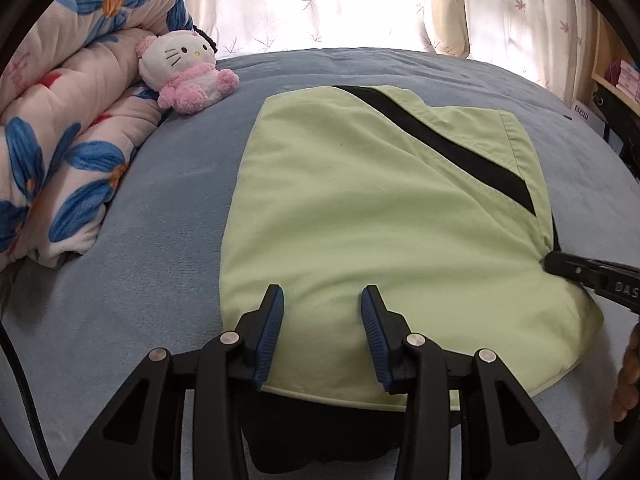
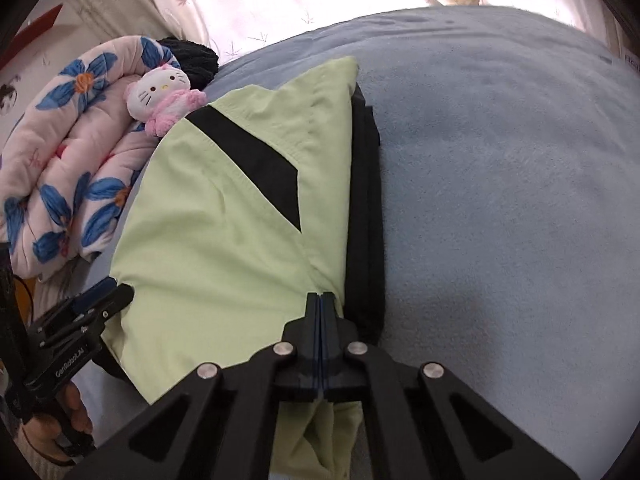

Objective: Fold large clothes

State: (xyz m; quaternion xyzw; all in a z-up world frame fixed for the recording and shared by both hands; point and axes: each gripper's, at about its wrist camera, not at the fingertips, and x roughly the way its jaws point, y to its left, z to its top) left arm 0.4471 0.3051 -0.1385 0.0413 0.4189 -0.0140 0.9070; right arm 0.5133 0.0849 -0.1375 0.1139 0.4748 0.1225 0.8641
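In the left wrist view, a pale green garment point(image 1: 360, 216) with a black diagonal stripe lay folded flat on a blue-grey bed cover point(image 1: 160, 240), a dark layer showing under its near edge. The left gripper point(image 1: 322, 300) hung over that near edge with its blue-padded fingers apart, the cloth showing in the gap below them and neither pad pressing on it. At the right edge of this view the right gripper point(image 1: 554, 262) met the garment's side, where the fabric puckered. A floral quilt point(image 1: 68, 128) was rolled up at the left, and a pink and white cat plush point(image 1: 186, 70) sat against it, with pale curtains point(image 1: 340, 4) behind. In the right wrist view, the right gripper point(image 2: 321, 300) had its fingers together, pinched on the green cloth at the garment's near right corner, with fabric bunched beneath them. Black layers of the garment point(image 2: 366, 216) lay stacked along its right side. The left gripper point(image 2: 116, 290) reached in from the lower left, a hand point(image 2: 74, 404) around its handle.
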